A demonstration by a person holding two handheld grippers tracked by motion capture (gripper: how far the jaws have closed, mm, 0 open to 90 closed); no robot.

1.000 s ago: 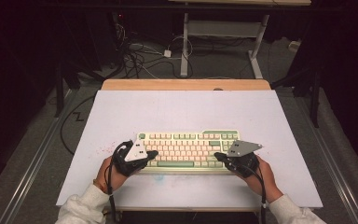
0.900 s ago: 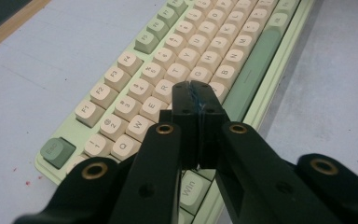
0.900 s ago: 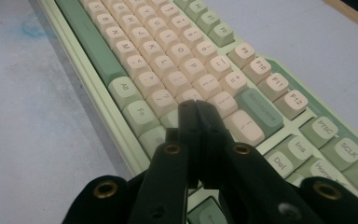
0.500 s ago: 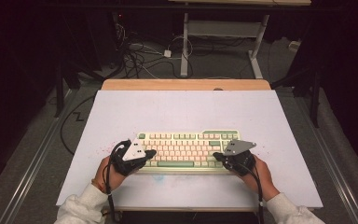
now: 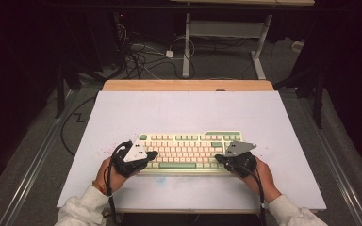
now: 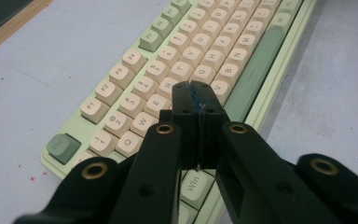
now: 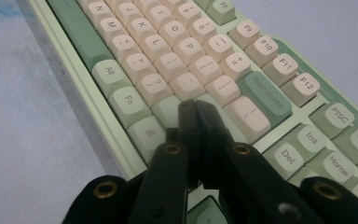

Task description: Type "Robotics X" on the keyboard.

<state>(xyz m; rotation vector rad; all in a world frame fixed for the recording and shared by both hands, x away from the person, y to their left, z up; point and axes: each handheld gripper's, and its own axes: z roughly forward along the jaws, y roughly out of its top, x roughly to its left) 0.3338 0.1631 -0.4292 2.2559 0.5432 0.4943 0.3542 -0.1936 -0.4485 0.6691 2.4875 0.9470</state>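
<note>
A mint-green keyboard (image 5: pixel 191 149) with cream keys lies on the white table top, near its front edge. My left gripper (image 5: pixel 150 154) is at the keyboard's left end, its jaws pressed together with nothing between them. In the left gripper view its tips (image 6: pixel 193 88) sit over the cream letter keys (image 6: pixel 168 70) just above the green space bar (image 6: pixel 254 70). My right gripper (image 5: pixel 219 159) is at the right end, also shut and empty. Its tips (image 7: pixel 193 108) hover over the keys below the green backspace key (image 7: pixel 263 95). Whether either tip touches a key I cannot tell.
The white sheet (image 5: pixel 184 113) covers the table, with a wooden strip (image 5: pixel 188 85) along its far edge. Small red specks (image 5: pixel 104 150) mark the sheet left of the keyboard. Beyond the table are cables (image 5: pixel 141 56) on the floor and a white desk frame (image 5: pixel 187 42).
My right gripper has edged slightly to the left over the keyboard's right end. The left gripper and the keyboard have stayed where they were.
</note>
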